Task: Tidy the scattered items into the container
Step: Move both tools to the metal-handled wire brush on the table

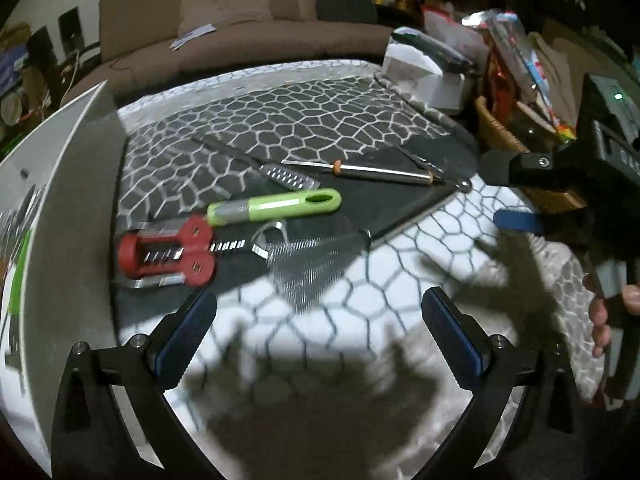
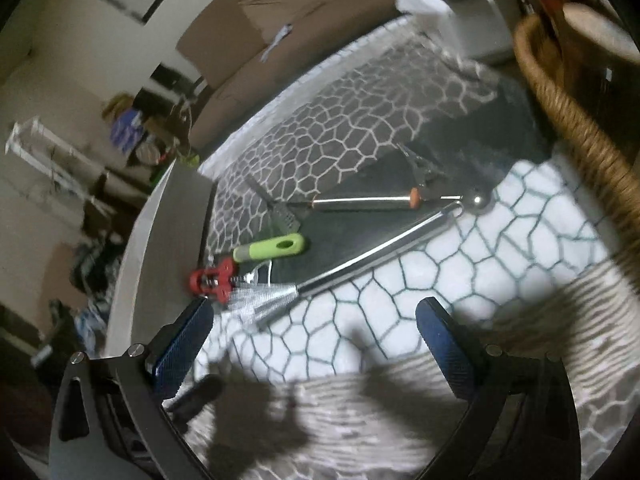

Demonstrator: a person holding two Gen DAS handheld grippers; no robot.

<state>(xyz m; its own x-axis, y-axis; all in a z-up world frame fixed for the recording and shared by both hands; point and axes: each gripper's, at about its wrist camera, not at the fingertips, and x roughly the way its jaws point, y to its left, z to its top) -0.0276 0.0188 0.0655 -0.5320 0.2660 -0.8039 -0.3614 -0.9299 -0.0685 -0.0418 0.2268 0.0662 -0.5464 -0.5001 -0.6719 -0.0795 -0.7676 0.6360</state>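
Several kitchen tools lie on a dark mat over a patterned cloth. A red-handled tool lies nearest the white container at the left. A green-handled tool, a small grater, a steel-handled tool and a wire skimmer lie beyond. My left gripper is open and empty, just short of the red tool. My right gripper is open and empty, near the skimmer; it shows at the right of the left wrist view. The red tool, the green tool and the container also show in the right wrist view.
A wicker basket stands at the right, close to my right gripper. A white appliance sits at the table's far corner. A brown sofa is behind the table. Clutter fills the far right.
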